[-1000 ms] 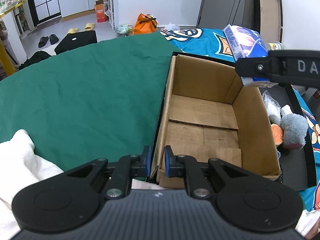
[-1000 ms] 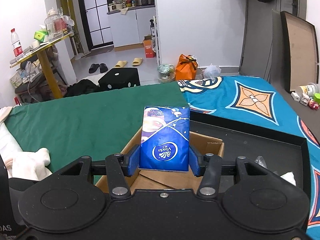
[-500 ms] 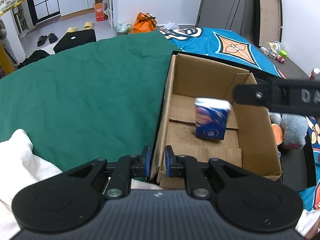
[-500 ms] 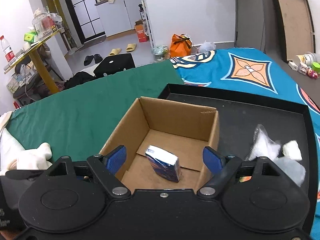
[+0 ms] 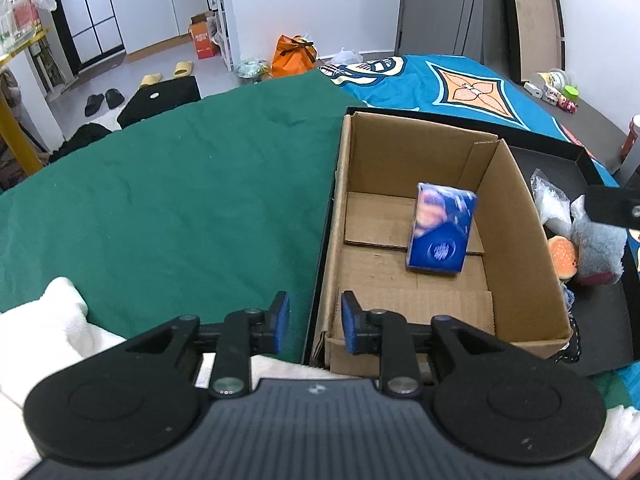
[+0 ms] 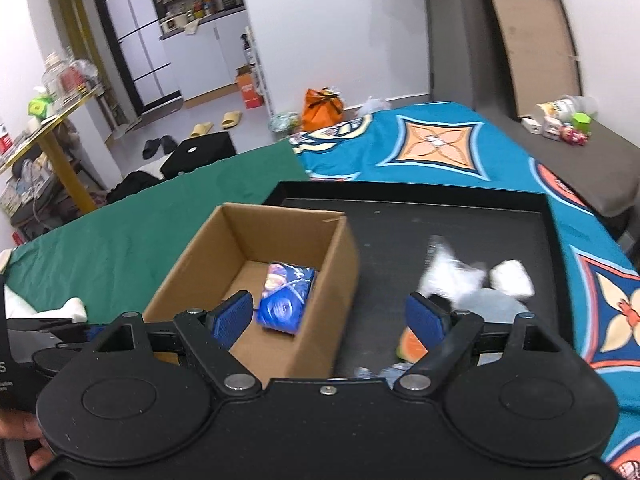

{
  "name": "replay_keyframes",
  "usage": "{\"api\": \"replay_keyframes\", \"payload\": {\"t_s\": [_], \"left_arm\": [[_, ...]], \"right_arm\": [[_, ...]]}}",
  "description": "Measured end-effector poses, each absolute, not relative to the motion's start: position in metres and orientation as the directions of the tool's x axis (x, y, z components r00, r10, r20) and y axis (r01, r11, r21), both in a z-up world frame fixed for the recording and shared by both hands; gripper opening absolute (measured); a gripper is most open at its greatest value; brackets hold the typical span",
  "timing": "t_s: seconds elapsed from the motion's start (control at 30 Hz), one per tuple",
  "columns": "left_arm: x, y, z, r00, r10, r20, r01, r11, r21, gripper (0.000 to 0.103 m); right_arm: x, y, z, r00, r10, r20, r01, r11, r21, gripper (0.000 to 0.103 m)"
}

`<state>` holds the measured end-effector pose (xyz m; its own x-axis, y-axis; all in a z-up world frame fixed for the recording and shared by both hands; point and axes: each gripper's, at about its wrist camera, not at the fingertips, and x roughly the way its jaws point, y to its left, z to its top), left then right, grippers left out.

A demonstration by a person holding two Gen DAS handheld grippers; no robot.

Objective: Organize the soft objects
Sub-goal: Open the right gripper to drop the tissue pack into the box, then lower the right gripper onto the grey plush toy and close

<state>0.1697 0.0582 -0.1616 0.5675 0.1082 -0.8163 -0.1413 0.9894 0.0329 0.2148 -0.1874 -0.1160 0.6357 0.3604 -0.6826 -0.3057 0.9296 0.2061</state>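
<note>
A blue tissue pack (image 5: 442, 227) lies on the floor of the open cardboard box (image 5: 524, 240); it also shows in the right wrist view (image 6: 285, 298) inside the box (image 6: 200, 258). My left gripper (image 5: 314, 322) straddles the box's near left wall, its pads a small gap apart and not pressing it. My right gripper (image 6: 330, 318) is open and empty above the box's right wall. A grey plush toy (image 5: 598, 244), an orange-capped toy (image 5: 562, 254) and a white plastic bag (image 5: 550, 198) lie in the black tray (image 6: 400, 216) right of the box.
A green cloth (image 5: 180, 200) covers the surface to the left, a blue patterned cloth (image 6: 440, 148) lies behind. A white towel (image 5: 44, 332) lies at the near left. Small jars and toys (image 6: 560, 120) stand at the far right.
My right gripper opened and let go of the tissue pack, which dropped into the box and came to lie flat. The right gripper moved right. The left gripper opened slightly.
</note>
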Motion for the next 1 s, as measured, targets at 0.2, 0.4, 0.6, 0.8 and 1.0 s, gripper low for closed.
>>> {"api": "replay_keyframes", "payload": {"t_s": [0.2, 0.4, 0.6, 0.8, 1.0], "left_arm": [[0.168, 0.050, -0.157, 0.579, 0.148, -0.802, -0.134, 0.987, 0.085, 0.049], [0.167, 0.039, -0.152, 0.595, 0.189, -0.781, -0.119, 0.982, 0.147, 0.063], [0.165, 0.025, -0.152, 0.601, 0.227, -0.766, -0.087, 0.972, 0.220, 0.074], [0.170, 0.021, -0.146, 0.598, 0.257, -0.759, -0.113, 0.965, 0.238, 0.077], [0.178, 0.016, -0.145, 0.579, 0.294, -0.760, -0.119, 0.953, 0.278, 0.081]], "right_arm": [[0.213, -0.217, -0.120, 0.650, 0.333, -0.683, -0.256, 0.942, 0.216, 0.089], [0.210, -0.246, -0.138, 0.657, 0.315, -0.685, -0.186, 0.948, 0.257, 0.090], [0.213, -0.268, -0.159, 0.661, 0.296, -0.690, -0.105, 0.947, 0.304, 0.091], [0.222, -0.286, -0.178, 0.650, 0.287, -0.703, -0.016, 0.931, 0.365, 0.096], [0.234, -0.298, -0.197, 0.639, 0.275, -0.719, 0.049, 0.918, 0.395, 0.098]]}}
